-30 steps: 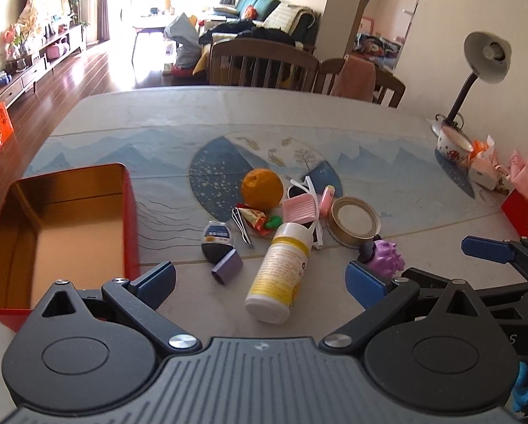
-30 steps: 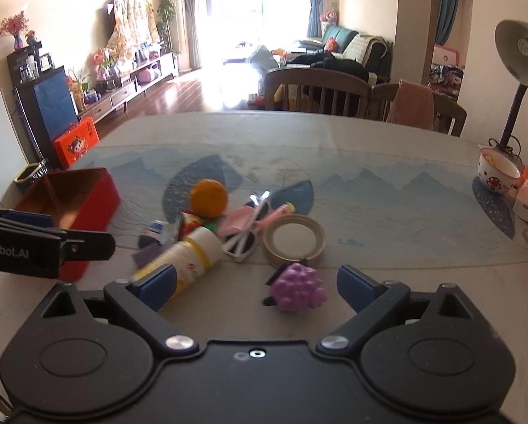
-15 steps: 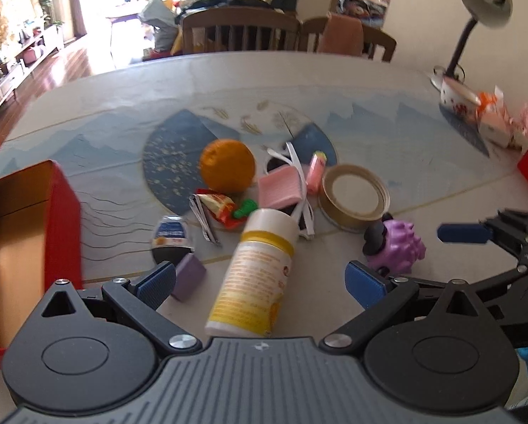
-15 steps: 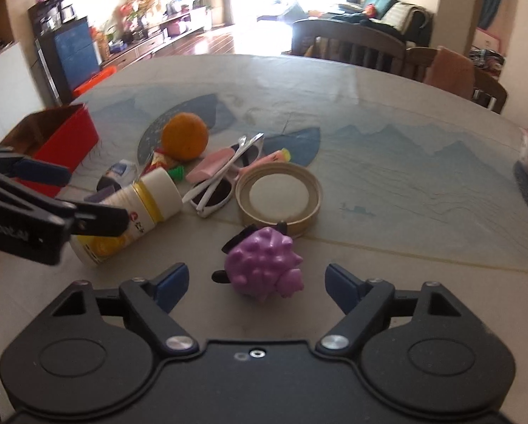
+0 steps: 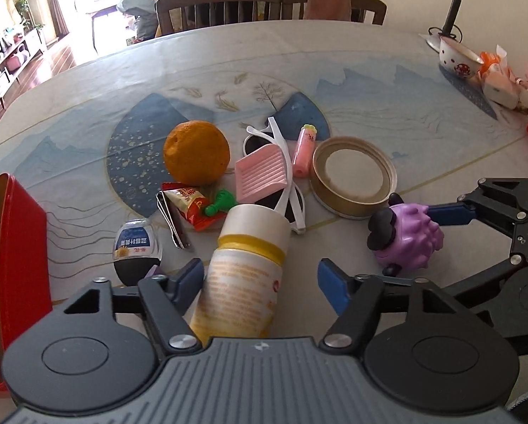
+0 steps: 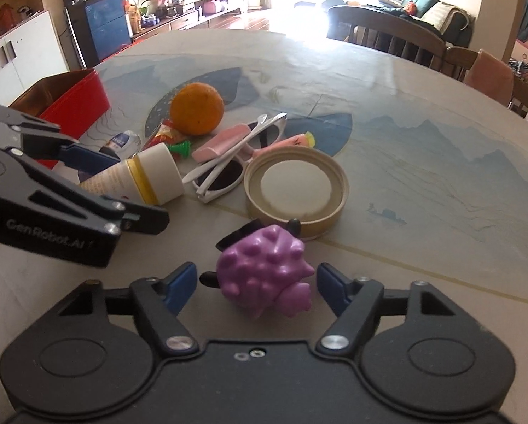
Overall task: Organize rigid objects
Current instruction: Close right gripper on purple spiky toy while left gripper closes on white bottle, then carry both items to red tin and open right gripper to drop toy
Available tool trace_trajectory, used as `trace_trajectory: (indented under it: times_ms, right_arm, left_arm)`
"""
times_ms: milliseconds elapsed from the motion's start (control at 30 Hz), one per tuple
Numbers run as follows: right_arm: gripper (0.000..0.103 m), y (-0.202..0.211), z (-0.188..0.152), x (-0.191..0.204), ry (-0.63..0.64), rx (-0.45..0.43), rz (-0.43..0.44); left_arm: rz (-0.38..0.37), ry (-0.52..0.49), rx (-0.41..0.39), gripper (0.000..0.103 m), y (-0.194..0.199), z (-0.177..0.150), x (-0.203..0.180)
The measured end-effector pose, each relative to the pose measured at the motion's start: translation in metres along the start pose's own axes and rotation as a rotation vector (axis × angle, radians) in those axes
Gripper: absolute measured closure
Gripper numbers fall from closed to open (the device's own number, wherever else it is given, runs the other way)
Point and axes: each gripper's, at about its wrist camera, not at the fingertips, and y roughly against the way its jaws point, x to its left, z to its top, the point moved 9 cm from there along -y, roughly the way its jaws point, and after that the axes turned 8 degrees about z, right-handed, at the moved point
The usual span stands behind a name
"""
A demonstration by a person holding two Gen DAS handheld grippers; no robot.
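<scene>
Surface with a printed mountain pattern, carrying a loose cluster of things at its middle. Red box at the left edge, open on top, its inside not shown beyond a brown wall. Left claw released, jaws spread to either side of a white bottle with a yellow band — bottle lying on its side, cap end pointing away, left finger close beside it, right finger apart. Right claw released, jaws spread around a purple knobbly toy with black ears, neither finger touching it. Orange behind the bottle, upright on the blue patch of the pattern. Round tin lid just behind the toy, rim up. White sunglasses folded, between bottle cap and lid, a pink ribbed dish lying across them. Pink tube beside the lid. Red snack packet, green peg and metal nail clipper between orange and bottle. Small dark-based container with a blue label — left of the bottle, near the box.
</scene>
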Motion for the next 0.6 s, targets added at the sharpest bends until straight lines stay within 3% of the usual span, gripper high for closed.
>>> trace_trajectory:
  times_ms: [133,200,600]
  right_arm:
    - [0.039,0.000,0.000,0.000,0.007,-0.003,0.004]
    - [0.039,0.000,0.000,-0.001,0.004,-0.005,0.006]
    - [0.042,0.013,-0.001,0.006,-0.004,-0.026,-0.003]
  left_arm:
    - [-0.003,0.003,0.019,0.054,-0.005,-0.001,-0.001]
    - [0.006,0.001,0.024,0.057,-0.006,-0.002,-0.001]
    - [0.015,0.022,0.029,0.058,-0.001,-0.011,0.005]
